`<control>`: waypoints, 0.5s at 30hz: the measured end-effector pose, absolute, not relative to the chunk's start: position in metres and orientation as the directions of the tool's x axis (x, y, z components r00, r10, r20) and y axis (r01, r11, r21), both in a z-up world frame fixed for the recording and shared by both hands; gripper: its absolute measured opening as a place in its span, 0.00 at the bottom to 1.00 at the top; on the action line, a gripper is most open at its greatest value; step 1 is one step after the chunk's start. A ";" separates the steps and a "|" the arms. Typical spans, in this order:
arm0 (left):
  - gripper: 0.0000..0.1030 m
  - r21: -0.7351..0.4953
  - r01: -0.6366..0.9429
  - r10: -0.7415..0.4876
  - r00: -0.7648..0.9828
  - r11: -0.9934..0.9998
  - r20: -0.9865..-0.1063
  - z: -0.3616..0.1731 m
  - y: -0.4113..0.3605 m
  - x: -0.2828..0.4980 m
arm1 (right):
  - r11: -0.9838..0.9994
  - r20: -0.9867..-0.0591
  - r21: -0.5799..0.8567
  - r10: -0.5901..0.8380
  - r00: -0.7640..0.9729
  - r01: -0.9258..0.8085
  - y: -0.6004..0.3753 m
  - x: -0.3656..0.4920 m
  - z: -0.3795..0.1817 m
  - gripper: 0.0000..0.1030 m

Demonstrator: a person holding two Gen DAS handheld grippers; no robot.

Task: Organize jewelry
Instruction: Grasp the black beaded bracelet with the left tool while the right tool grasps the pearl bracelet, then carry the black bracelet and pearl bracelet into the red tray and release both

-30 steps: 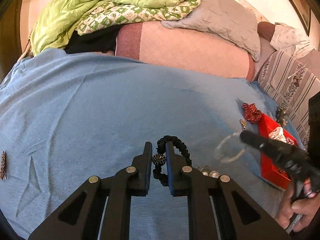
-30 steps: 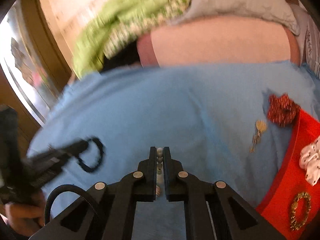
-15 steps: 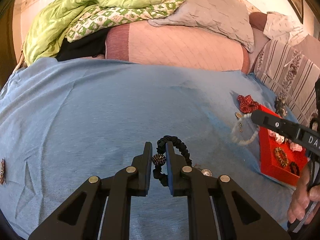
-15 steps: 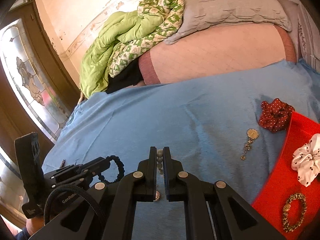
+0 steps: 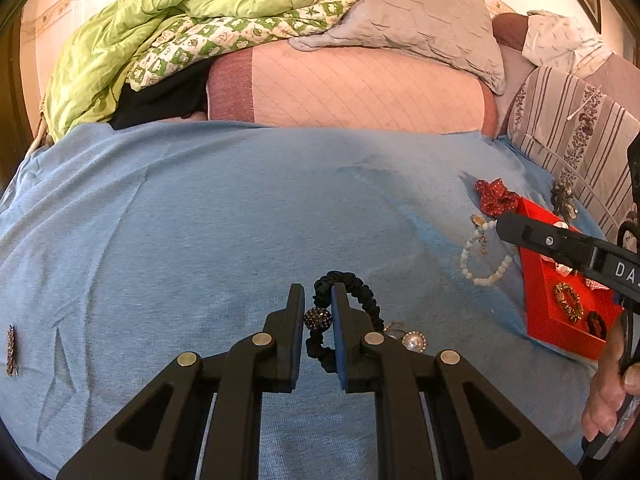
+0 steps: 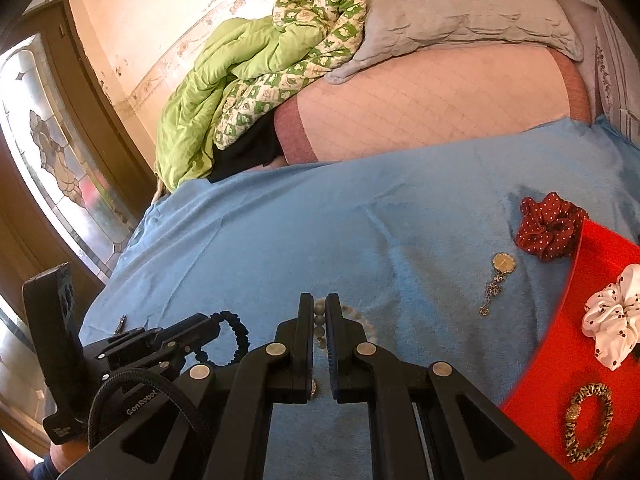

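My left gripper [image 5: 318, 304] is shut on a black ruffled hair tie [image 5: 362, 300] with a sparkly bead [image 5: 318, 318], just over the blue sheet [image 5: 200, 240]. In the right wrist view the left gripper [image 6: 208, 326] shows at lower left with the black hair tie [image 6: 238, 336]. My right gripper [image 6: 319, 312] is shut on a white bead bracelet [image 6: 352, 314]. In the left wrist view the right gripper [image 5: 504, 224] shows at the right, and the white bead bracelet [image 5: 484, 256] trails from its tip beside the red tray [image 5: 536, 320].
The red tray [image 6: 560, 340] holds a white dotted scrunchie [image 6: 614, 322] and a gold patterned bracelet [image 6: 588, 420]. On the sheet lie a red dotted scrunchie [image 6: 550, 230], a gold pendant [image 6: 502, 264], pearl earrings [image 5: 414, 342] and a brown clip [image 5: 11, 350]. Pillows and a green quilt [image 5: 160, 32] lie behind.
The right gripper with the bead bracelet has drifted slightly away, toward the tray's near corner, and its view has gone from blurred to steady. The left gripper keeps its hold on the black tie.
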State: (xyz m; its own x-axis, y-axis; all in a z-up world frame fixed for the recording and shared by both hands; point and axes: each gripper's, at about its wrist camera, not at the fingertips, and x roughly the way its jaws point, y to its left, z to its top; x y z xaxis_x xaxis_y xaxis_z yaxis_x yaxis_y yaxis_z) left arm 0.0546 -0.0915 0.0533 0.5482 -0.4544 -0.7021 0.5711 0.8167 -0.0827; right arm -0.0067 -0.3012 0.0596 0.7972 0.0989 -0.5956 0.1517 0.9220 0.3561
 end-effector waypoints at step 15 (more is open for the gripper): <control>0.13 -0.103 0.591 -0.485 0.537 0.800 -0.690 0.060 -0.105 0.047 | 0.918 -0.594 0.357 0.082 0.800 0.171 -0.311 -0.013 0.062 0.06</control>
